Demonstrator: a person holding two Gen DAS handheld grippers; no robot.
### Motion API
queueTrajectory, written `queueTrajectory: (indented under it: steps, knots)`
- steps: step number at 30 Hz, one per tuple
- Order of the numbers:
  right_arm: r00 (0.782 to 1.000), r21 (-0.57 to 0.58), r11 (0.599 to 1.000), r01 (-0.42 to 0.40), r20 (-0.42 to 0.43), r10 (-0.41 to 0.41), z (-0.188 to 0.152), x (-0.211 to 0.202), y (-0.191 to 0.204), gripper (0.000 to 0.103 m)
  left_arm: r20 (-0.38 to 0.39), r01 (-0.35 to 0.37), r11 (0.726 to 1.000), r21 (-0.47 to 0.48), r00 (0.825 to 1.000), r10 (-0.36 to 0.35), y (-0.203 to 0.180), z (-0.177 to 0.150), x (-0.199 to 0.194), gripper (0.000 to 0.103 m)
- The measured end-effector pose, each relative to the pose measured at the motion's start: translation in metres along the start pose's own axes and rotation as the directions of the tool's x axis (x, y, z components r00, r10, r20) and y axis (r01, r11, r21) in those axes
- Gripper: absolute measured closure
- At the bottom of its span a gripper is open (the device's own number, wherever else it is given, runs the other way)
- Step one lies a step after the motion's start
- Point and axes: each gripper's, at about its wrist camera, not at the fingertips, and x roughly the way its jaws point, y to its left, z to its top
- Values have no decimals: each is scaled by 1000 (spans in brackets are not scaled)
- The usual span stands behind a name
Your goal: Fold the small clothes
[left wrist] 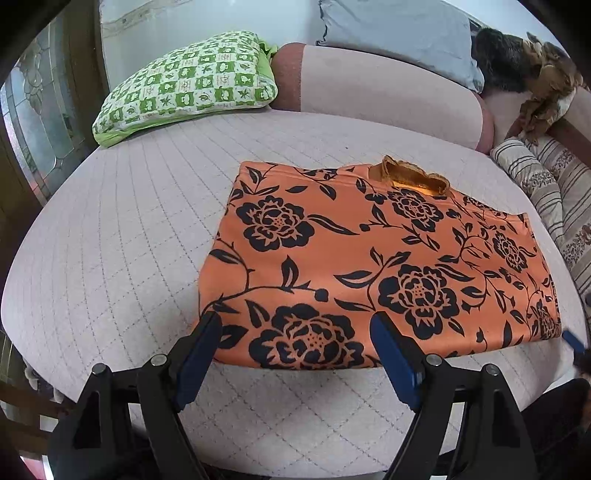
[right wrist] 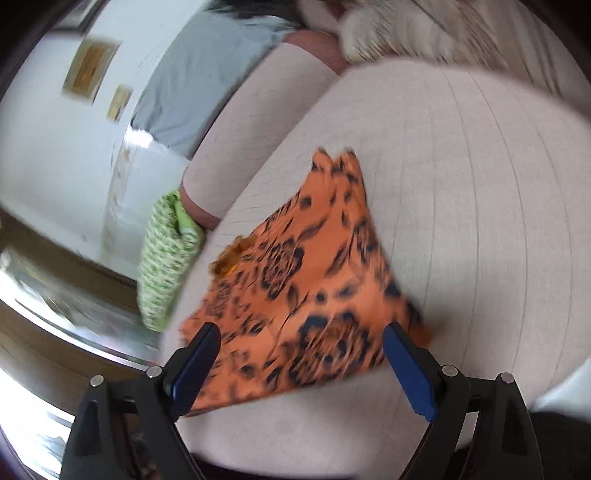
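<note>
An orange garment with black flowers (left wrist: 376, 258) lies folded flat on the pale quilted bed (left wrist: 129, 240), a lace-trimmed neckline at its far edge. My left gripper (left wrist: 295, 325) is open and empty, just above the garment's near left edge. My right gripper (right wrist: 301, 336) is open and empty over the garment's near end (right wrist: 295, 273); that view is blurred. One blue fingertip of the right gripper (left wrist: 574, 341) shows at the garment's right corner in the left wrist view.
A green patterned pillow (left wrist: 192, 81) lies at the bed's far left, also seen in the right wrist view (right wrist: 166, 258). A pink bolster (left wrist: 388, 92) and a grey-blue pillow (left wrist: 399, 33) line the back. Striped bedding (left wrist: 546, 184) lies at right.
</note>
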Motion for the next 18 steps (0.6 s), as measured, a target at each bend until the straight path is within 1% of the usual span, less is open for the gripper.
queueTrajectory:
  steps: [1,3,4,5,9,12,16,18]
  knots:
    - [1000,26,999,20,-23,-20,-6,1,-3,12,-4,0,1000,2,1000,0,-2,1,3,20]
    - [997,83,996,26,-68,-20,-13,7,-12,12,-6,8,1000,8,1000,-8,-8,4,10,20]
    - [997,102,994,31,-75,-24,-12,10,-15,12,-7,7,1000,16,1000,-7,-12,6,14,20]
    - [997,118,992,35,-71,-27,-11,11,-18,12,-11,8,1000,26,1000,-7,-17,7,18,20]
    - [998,242,970,-27,-51,41,-1,21,-31,12,-10,23,999,37,1000,-22,-29,12,26,20]
    - [998,287,957,-51,-31,62,4,27,-33,12,-11,32,999,35,999,-31,-35,17,31,20]
    - [996,392,916,-83,14,84,3,31,-40,12,-8,31,999,28,999,-31,-40,22,36,20]
    - [995,408,907,-102,31,98,3,31,-39,11,-13,29,999,32,1000,-28,-44,24,37,20]
